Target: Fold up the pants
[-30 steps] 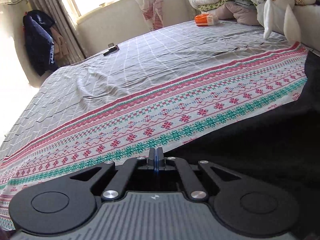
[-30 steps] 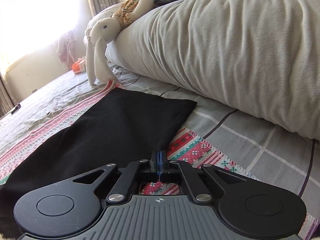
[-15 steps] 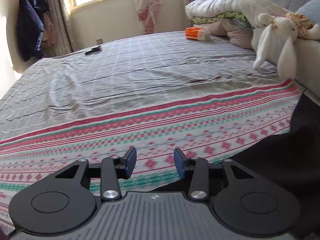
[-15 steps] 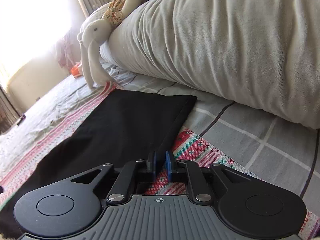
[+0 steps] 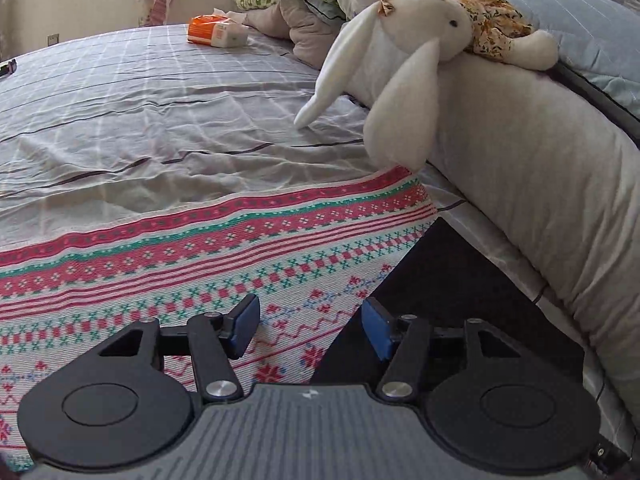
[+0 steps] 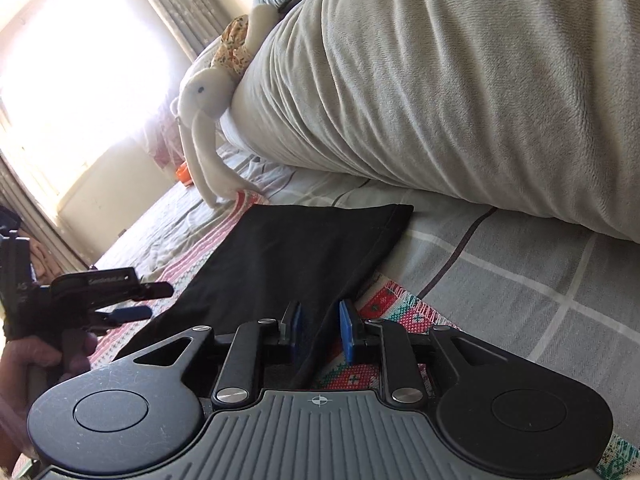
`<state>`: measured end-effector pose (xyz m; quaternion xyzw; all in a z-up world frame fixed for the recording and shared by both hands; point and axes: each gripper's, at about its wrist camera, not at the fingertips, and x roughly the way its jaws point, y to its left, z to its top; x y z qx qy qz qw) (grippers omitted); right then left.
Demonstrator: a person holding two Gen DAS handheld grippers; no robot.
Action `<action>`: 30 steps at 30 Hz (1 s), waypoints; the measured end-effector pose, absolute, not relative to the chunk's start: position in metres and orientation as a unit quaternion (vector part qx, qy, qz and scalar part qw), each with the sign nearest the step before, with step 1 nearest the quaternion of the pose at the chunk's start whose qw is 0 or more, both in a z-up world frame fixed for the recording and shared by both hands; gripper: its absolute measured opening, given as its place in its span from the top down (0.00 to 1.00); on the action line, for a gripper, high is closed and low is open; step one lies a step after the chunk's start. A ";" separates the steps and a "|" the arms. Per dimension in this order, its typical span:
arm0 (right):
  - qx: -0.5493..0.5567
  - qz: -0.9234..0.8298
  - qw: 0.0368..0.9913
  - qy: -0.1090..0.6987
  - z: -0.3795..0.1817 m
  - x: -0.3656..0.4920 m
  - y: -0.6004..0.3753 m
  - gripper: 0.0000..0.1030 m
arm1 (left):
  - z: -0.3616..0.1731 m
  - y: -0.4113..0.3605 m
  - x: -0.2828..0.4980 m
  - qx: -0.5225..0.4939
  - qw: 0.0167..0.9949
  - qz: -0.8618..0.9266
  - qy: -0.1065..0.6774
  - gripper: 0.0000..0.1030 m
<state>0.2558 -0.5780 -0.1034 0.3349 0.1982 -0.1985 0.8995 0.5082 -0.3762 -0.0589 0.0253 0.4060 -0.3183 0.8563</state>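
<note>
With both claws spread and empty, black pants lying flat on the patterned blanket.

Left wrist view: left gripper (image 5: 310,328) wide open over the red-and-green knitted blanket (image 5: 168,264), holding nothing; flat black fabric pants (image 5: 452,292) just right of it, near the long beige plush bolster (image 5: 540,184) and white stuffed rabbit (image 5: 404,52).
Right wrist view: right gripper (image 6: 320,330) parted, straddling the pants' (image 6: 288,264) near edge, not clamped. Likely risks: pinching blanket along with cloth, or catching one layer only, skewing the fold.
</note>
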 end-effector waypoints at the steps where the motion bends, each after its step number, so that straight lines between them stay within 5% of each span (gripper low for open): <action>1: 0.339 -0.197 0.899 0.196 -0.104 0.255 -0.579 0.80 | -0.061 -0.387 0.509 0.027 0.854 -0.323 0.406 0.27; 6: 0.342 -0.195 0.900 0.189 -0.105 0.255 -0.580 0.80 | -0.063 -0.418 0.510 0.043 0.862 -0.326 0.387 0.36; 9: 0.335 -0.193 0.903 0.189 -0.105 0.256 -0.578 0.80 | -0.063 -0.429 0.507 0.041 0.849 -0.348 0.394 0.60; 10: 0.336 -0.193 0.903 0.189 -0.105 0.256 -0.579 0.80 | -0.064 -0.432 0.505 0.044 0.845 -0.357 0.395 0.76; 13: 0.334 -0.210 0.897 0.197 -0.106 0.254 -0.580 0.98 | -0.059 -0.439 0.493 0.063 0.865 -0.349 0.355 0.80; 17: 0.319 -0.239 0.899 0.179 -0.100 0.248 -0.577 0.99 | -0.047 -0.441 0.474 0.035 0.884 -0.378 0.273 0.80; 22: 0.304 -0.254 0.895 0.204 -0.101 0.253 -0.578 0.98 | -0.072 -0.465 0.476 0.089 0.892 -0.322 0.305 0.77; 25: 0.315 -0.248 0.895 0.195 -0.102 0.252 -0.580 0.85 | -0.069 -0.452 0.467 0.075 0.899 -0.308 0.301 0.61; 27: 0.312 -0.253 0.897 0.185 -0.101 0.249 -0.580 0.63 | -0.062 -0.437 0.458 0.070 0.900 -0.305 0.303 0.55; 30: 0.303 -0.267 0.897 0.179 -0.098 0.247 -0.577 0.45 | -0.050 -0.406 0.437 0.068 0.902 -0.292 0.309 0.34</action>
